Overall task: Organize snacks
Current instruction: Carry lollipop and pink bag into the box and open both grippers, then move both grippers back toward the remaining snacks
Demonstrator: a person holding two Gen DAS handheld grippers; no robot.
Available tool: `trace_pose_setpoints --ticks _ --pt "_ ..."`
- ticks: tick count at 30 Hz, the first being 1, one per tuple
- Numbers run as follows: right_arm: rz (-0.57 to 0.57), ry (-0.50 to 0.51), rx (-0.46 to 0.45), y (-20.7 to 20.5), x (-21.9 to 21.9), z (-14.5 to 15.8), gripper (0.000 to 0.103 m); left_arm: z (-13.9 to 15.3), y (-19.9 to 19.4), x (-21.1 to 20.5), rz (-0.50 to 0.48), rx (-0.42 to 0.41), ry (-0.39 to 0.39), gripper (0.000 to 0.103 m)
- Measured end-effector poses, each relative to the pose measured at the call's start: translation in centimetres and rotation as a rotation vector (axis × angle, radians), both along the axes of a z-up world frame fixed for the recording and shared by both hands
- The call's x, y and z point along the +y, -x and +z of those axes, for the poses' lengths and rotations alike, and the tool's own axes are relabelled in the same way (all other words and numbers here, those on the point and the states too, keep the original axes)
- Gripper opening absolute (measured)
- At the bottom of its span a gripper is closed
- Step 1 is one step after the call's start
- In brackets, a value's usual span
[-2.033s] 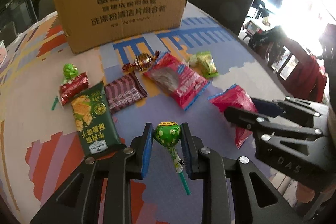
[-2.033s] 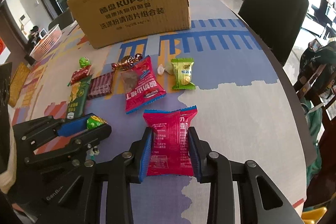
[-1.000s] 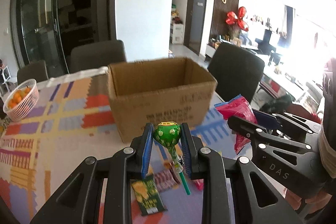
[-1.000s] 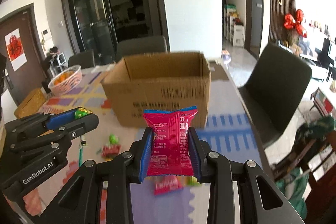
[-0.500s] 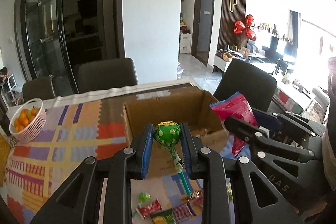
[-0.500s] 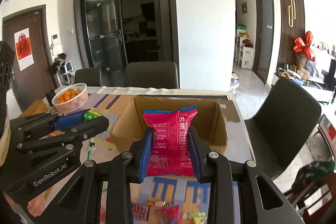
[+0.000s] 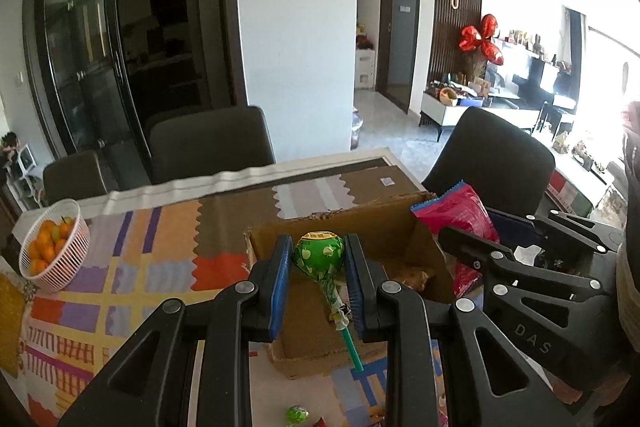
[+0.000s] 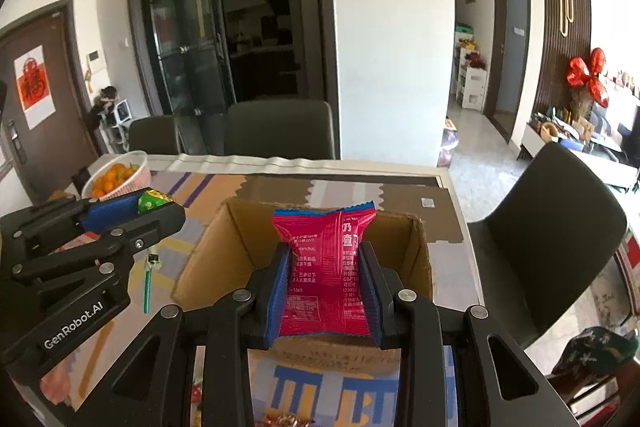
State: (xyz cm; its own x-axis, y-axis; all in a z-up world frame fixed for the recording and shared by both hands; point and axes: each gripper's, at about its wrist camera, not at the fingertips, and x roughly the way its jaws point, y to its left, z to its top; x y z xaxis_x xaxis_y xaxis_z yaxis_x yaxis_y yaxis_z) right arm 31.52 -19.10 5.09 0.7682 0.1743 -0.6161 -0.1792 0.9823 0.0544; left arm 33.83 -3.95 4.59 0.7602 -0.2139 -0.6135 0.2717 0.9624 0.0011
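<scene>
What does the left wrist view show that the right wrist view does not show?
Only the left wrist view: the whole green lollipop clamped in the left gripper, and a second green candy on the table below. Only the right wrist view: the printed face of the red packet held in the right gripper, and a red door poster. Both: the open box, the fruit basket.

Strong daylight floods in from my right, where the bright window (image 7: pixel 600 39) is blown out to white glare, while the dark glass doors (image 8: pixel 224 39) stay dim, both views are sharp at centre, and fisheye bending with black corner vignetting marks the edges.
</scene>
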Motion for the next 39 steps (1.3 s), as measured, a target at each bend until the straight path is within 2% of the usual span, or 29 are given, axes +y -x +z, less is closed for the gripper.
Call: trace_pose_setpoints --ticks 3,8,9,11,12,13,21,29,34,39 --pt "-0.002 0.001 0.022 -1.0 -0.2 -0.5 0.034 -0.7 -1.3 -0.1 0.005 0.041 0.007 0.027" --pt "-0.007 0.01 0.055 -2.3 -0.2 -1.5 0.034 -1.3 -2.3 -0.6 0.013 0.055 -0.015 0.027" --pt "-0.009 0.011 0.06 -2.4 -0.2 -1.7 0.034 -1.4 -2.3 -0.5 0.024 0.057 -0.021 0.031" --pt "-0.011 0.004 0.072 -2.6 -0.2 -1.9 0.04 -1.3 -2.1 -0.4 0.036 0.052 -0.026 0.036" --pt "-0.016 0.003 0.08 -2.6 -0.3 -2.0 0.049 -1.3 -1.8 -0.3 0.036 0.051 -0.024 0.04" --pt "-0.024 0.0 0.087 -2.7 -0.5 -2.1 0.052 -1.2 -1.6 -0.3 0.037 0.049 -0.026 0.044" --pt "-0.033 0.02 0.046 0.5 -1.2 -1.3 0.052 -0.3 1.8 -0.2 0.004 0.019 -0.025 0.048" --pt "-0.066 -0.007 -0.003 5.0 -2.2 -0.1 0.052 0.5 6.1 -0.8 -0.052 -0.009 -0.01 0.05" --pt "-0.061 -0.046 -0.018 7.3 -2.8 0.4 0.052 0.6 8.4 -1.4 -0.092 -0.012 0.013 0.05" --pt "-0.077 -0.038 -0.052 10.0 -3.0 0.2 0.052 -0.1 10.4 -2.1 -0.121 -0.019 -0.009 0.051"
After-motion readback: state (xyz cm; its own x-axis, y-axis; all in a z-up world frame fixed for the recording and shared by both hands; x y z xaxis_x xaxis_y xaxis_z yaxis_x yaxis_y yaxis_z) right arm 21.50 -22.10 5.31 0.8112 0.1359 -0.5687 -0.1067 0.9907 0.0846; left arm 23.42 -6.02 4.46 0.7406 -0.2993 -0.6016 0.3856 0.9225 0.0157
